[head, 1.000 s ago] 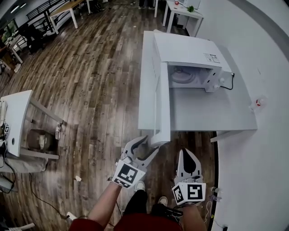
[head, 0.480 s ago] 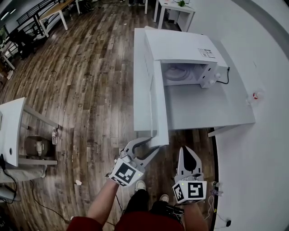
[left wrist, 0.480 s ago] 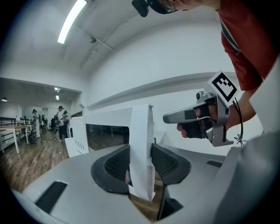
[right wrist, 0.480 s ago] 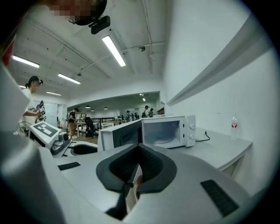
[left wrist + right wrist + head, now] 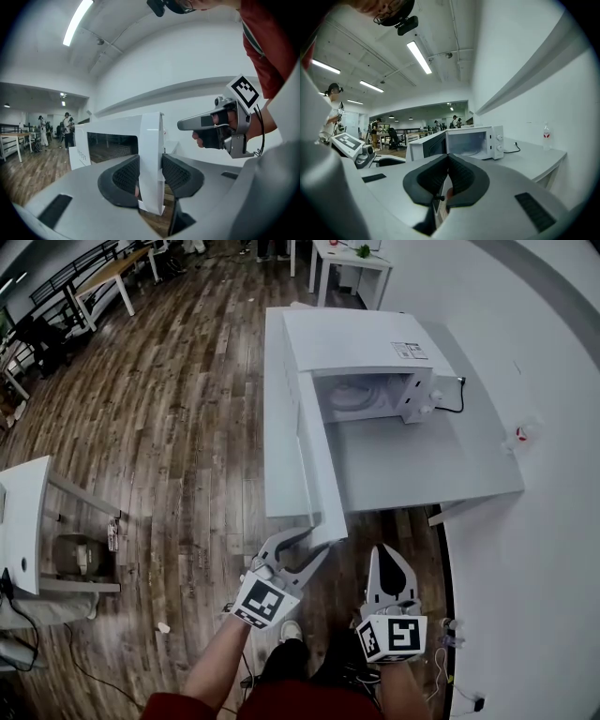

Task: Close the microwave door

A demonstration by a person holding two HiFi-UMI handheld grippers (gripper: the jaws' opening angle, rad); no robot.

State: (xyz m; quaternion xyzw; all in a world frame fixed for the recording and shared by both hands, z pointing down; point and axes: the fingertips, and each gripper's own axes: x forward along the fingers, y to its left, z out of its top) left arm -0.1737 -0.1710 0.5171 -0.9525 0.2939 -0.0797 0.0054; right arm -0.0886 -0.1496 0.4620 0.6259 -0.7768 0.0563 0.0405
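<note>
Dark wood floor (image 5: 187, 427), white wall (image 5: 520, 70), white desk (image 5: 23, 512)

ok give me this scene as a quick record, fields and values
appliance: white box-shaped microwave on white table
door: white microwave door, swung wide open
left tongs: have just been closing, pads on the door's free edge
right tongs: shut, empty
task: door not yet closed

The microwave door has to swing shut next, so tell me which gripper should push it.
The left gripper wins: its fingers have just been closing and now clamp the free edge of the open microwave door. The right gripper is shut, empty, off to the door's side.
</note>
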